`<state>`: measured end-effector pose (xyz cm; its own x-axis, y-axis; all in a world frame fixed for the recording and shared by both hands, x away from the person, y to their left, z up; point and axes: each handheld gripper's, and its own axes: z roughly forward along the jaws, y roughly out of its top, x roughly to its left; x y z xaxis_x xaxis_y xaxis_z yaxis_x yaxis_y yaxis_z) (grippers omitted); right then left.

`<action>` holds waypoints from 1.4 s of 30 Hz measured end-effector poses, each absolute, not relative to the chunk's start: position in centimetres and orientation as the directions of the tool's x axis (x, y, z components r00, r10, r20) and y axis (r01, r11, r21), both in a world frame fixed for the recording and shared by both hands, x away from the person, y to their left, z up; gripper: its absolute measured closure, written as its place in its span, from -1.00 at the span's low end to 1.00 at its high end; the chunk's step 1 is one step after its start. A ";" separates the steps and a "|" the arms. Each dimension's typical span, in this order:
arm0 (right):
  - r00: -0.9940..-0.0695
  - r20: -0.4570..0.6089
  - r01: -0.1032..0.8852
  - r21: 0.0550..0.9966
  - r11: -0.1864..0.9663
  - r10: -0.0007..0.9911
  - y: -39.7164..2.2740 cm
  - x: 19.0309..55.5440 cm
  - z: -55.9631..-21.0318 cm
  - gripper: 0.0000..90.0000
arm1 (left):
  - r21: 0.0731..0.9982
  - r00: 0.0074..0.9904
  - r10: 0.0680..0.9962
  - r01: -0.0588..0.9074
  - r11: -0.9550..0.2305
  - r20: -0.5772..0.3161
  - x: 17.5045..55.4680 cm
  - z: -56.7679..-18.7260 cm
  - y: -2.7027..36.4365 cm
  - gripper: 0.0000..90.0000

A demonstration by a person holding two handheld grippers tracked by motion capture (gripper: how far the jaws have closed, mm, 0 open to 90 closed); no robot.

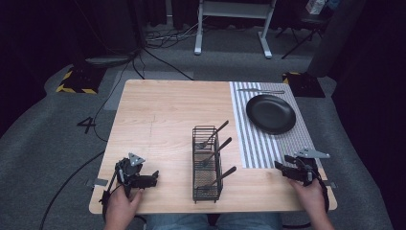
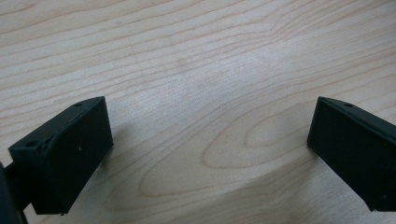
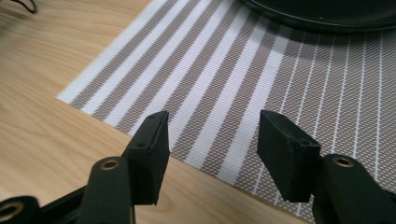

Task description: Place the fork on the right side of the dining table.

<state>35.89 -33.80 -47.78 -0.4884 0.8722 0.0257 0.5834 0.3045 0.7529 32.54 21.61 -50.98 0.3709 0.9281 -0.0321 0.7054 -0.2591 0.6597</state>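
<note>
Both grippers are resting with jaws apart, holding nothing: the right gripper (image 1: pixel 284 167) over the striped placemat's (image 1: pixel 256 143) corner, the left gripper (image 1: pixel 152 178) on the bare table (image 1: pixel 167 110). At the right gripper's nine o'clock, three utensils (image 1: pixel 215 152) are waiting in the wire caddy (image 1: pixel 207 165). At twelve o'clock, the black plate (image 1: pixel 270 113) and a knife (image 1: pixel 261 91) already seem placed.

Three forks (image 1: pixel 213 134) in one basket (image 1: pixel 206 188), one plate (image 1: pixel 271 113), one placemat (image 1: pixel 258 143).

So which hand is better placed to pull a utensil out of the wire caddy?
Probably the left gripper: it sits open beside the wire caddy. The right gripper, also open, is over the striped placemat.
</note>
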 end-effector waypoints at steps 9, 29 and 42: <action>-0.531 0.082 0.585 0.756 0.295 0.843 -32.6 34.4 -44.8 -0.01 | 0.660 0.391 0.920 0.699 -0.275 -0.031 32.7 -51.0 21.7 -0.99; -0.633 0.081 0.527 0.774 0.352 0.770 -29.0 32.3 -38.2 0.03 | 0.660 0.410 0.912 0.694 -0.288 -0.033 32.7 -51.0 21.9 -0.99; -0.725 0.107 0.474 0.795 0.380 0.681 -26.2 31.0 -35.8 0.06 | 0.663 0.435 0.900 0.683 -0.307 -0.031 32.7 -51.0 22.2 -0.99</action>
